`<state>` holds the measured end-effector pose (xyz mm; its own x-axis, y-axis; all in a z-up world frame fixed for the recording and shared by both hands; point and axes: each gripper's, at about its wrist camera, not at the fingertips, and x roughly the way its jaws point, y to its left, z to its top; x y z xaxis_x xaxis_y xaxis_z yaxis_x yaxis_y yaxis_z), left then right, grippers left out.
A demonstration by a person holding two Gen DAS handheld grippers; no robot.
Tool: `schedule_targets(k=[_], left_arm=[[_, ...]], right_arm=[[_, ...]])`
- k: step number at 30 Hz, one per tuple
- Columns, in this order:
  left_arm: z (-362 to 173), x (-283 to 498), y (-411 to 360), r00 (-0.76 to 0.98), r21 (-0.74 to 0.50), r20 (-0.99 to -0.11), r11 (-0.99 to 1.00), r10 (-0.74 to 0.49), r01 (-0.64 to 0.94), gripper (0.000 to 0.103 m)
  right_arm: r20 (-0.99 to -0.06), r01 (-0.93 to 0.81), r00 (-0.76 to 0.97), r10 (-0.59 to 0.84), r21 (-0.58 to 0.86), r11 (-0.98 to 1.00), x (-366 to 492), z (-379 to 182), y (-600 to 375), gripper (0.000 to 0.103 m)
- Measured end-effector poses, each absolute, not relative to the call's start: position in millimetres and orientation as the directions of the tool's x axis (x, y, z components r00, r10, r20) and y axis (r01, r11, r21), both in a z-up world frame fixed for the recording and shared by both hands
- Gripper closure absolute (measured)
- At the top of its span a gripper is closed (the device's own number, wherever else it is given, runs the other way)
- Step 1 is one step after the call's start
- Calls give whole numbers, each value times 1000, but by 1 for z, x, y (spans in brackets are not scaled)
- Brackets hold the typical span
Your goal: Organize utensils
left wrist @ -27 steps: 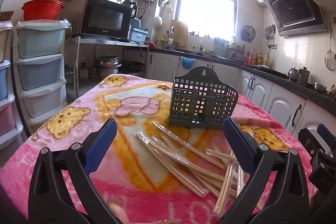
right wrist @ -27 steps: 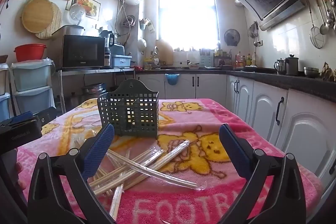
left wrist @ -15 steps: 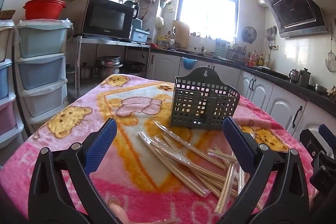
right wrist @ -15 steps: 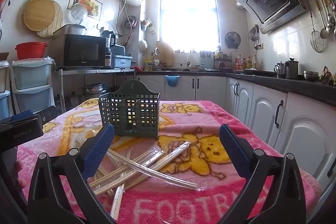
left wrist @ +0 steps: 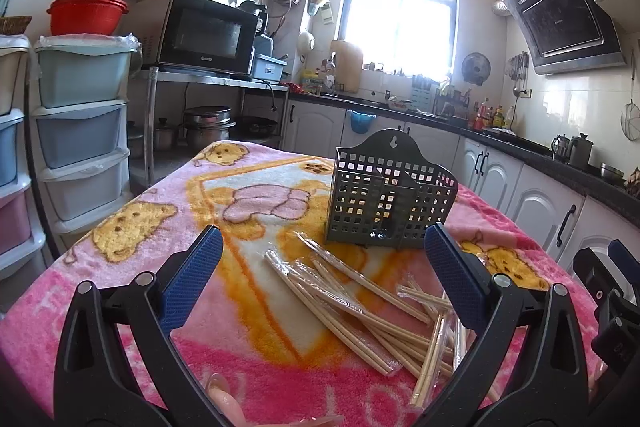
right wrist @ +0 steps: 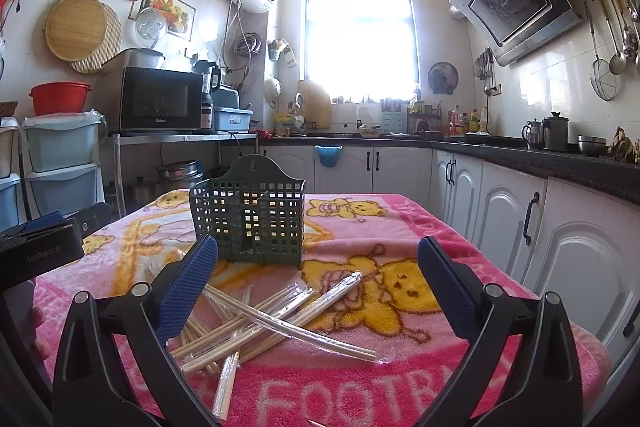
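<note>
On a desk (left wrist: pixel 132 227) spread with a pink bear-print blanket (left wrist: pixel 248 379), seen from the left wrist, the left claw (left wrist: pixel 324 283) hangs wide open and empty above a loose pile of wrapped chopsticks (left wrist: pixel 360 303). A dark slotted holder (left wrist: pixel 388 203) stands upright just beyond the pile, apart from the claw. The right claw's black body shows at the frame's right edge.

From the right wrist, the right claw (right wrist: pixel 316 287) also gapes open, gripping nothing, with the chopsticks (right wrist: pixel 276 323) scattered below it and the holder (right wrist: pixel 248 215) upright behind them on the blanket (right wrist: pixel 360 387).
</note>
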<state>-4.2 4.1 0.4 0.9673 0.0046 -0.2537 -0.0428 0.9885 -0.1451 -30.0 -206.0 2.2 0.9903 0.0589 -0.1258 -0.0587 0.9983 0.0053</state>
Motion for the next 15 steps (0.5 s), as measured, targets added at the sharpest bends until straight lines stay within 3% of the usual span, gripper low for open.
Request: schedule_targets(k=[15], left_arm=[[0, -4, 5, 968, -148, -253, 988, 4, -43, 10]], right_arm=[[-127, -60, 990, 61, 6, 998, -30, 3, -206, 6]])
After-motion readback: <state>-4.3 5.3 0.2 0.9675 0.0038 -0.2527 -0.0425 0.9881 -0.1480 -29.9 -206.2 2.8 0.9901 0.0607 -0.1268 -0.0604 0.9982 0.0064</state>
